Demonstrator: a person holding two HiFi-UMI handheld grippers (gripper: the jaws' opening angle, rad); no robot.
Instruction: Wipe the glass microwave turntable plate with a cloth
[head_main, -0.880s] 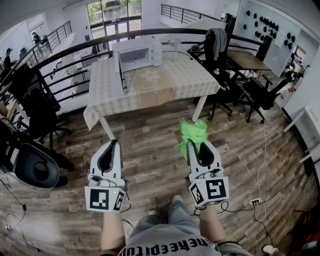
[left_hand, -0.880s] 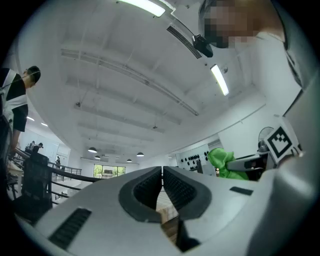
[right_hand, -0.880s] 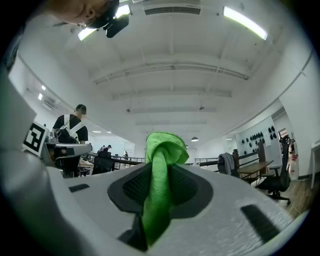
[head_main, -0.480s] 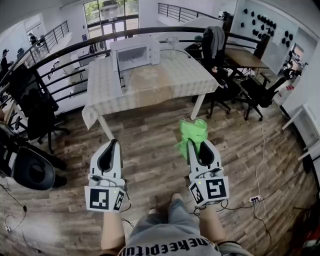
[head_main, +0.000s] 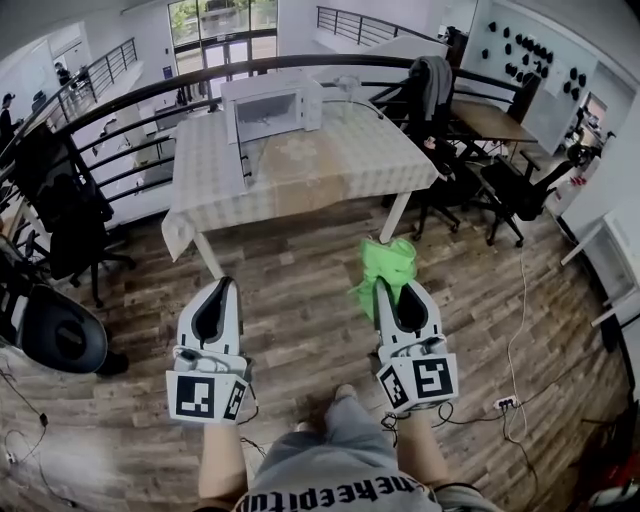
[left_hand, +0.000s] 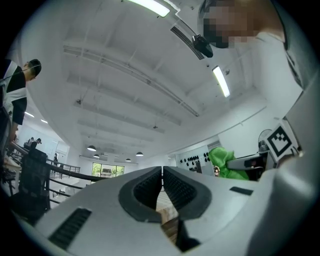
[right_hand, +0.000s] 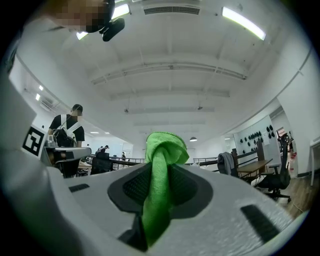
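Observation:
A green cloth (head_main: 385, 266) hangs bunched from my right gripper (head_main: 384, 287), whose jaws are shut on it; in the right gripper view the cloth (right_hand: 163, 150) stands up between the pads. My left gripper (head_main: 226, 286) is held level beside it, shut with nothing in it (left_hand: 162, 171). Both are held over the wooden floor, well short of the table (head_main: 390, 150). A white microwave (head_main: 270, 106) stands at the table's far left with its door (head_main: 238, 160) swung open. I cannot make out the glass turntable plate.
Office chairs stand at the left (head_main: 60, 215) and at the right of the table (head_main: 510, 190). A black railing (head_main: 130, 100) runs behind the table. A white cable and power strip (head_main: 505, 402) lie on the floor to my right. A person (right_hand: 67, 127) stands in the background.
Both grippers keep the same pose, the cloth still held. The view has shifted slightly, and the table sits a little closer and lower in the frame.

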